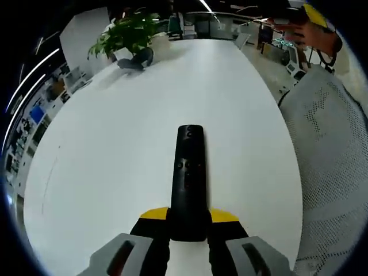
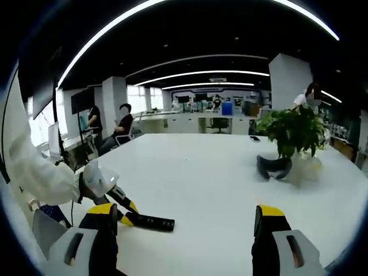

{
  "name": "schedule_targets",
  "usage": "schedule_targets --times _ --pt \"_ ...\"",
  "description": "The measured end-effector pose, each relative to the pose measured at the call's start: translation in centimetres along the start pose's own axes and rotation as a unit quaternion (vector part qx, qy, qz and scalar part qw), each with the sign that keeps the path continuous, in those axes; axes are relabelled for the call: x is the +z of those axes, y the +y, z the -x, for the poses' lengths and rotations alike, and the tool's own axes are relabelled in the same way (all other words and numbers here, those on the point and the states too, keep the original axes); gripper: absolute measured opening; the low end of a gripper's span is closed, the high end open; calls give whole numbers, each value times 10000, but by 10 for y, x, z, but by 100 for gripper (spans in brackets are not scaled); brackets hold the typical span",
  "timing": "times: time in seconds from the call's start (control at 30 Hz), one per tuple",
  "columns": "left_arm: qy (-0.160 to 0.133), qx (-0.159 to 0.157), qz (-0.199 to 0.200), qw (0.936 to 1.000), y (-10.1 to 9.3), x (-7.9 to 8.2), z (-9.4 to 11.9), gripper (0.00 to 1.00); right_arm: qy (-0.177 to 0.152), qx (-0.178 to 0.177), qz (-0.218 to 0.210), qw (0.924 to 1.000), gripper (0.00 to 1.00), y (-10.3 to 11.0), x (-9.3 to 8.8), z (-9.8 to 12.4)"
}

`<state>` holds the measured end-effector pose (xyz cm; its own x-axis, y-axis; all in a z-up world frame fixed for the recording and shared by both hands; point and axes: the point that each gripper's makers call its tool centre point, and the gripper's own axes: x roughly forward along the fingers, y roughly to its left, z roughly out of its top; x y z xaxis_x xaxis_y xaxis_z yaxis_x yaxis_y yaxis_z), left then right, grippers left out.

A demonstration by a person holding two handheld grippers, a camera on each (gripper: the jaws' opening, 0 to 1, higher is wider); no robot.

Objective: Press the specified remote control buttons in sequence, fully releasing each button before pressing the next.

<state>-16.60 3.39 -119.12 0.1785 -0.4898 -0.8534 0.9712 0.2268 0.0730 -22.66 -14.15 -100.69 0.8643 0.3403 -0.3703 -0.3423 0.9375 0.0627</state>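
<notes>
The remote control (image 1: 188, 184) is held clenched at its near end in the left hand-held gripper (image 1: 188, 230), lying flat along the white worktop (image 1: 103, 172). The right hand-held gripper (image 2: 184, 230) is kept released and clear, well apart from it. No button appears pressed yet; a jaw tip must next be brought down onto the first button. A potted plant (image 2: 293, 135) is seen farther right.

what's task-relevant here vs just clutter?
In the job:
- remote control, lying on the white table
- left gripper, jaws shut on its near end
- right gripper, jaws wide apart, off the remote

Lying about:
- potted plant
- dark headset-like item beside the plant
- mesh chair
</notes>
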Motion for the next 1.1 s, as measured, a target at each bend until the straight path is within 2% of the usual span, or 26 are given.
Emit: schedule_targets --times 0.13,0.37,0.7,0.8,0.9,1.1 --pt "19 89 9 10000 24 1 0 23 30 -51 0 10000 99 -3 1 -3" --pt "121 159 -189 9996 54 3 -2 23 67 -114 -16 9999 99 -6 1 -5" --pt "297 63 -520 9982 84 7 -9 23 244 -158 -73 9996 98 -9 -6 -13" --pt "462 122 -727 9962 95 4 -12 23 289 -142 -80 9994 98 -10 -8 -15" --pt "408 44 -647 9971 102 6 -12 23 308 -144 -53 9994 98 -10 -8 -17" --pt "470 104 -605 9970 128 7 -15 23 363 -133 -55 9992 98 -14 -9 -22"
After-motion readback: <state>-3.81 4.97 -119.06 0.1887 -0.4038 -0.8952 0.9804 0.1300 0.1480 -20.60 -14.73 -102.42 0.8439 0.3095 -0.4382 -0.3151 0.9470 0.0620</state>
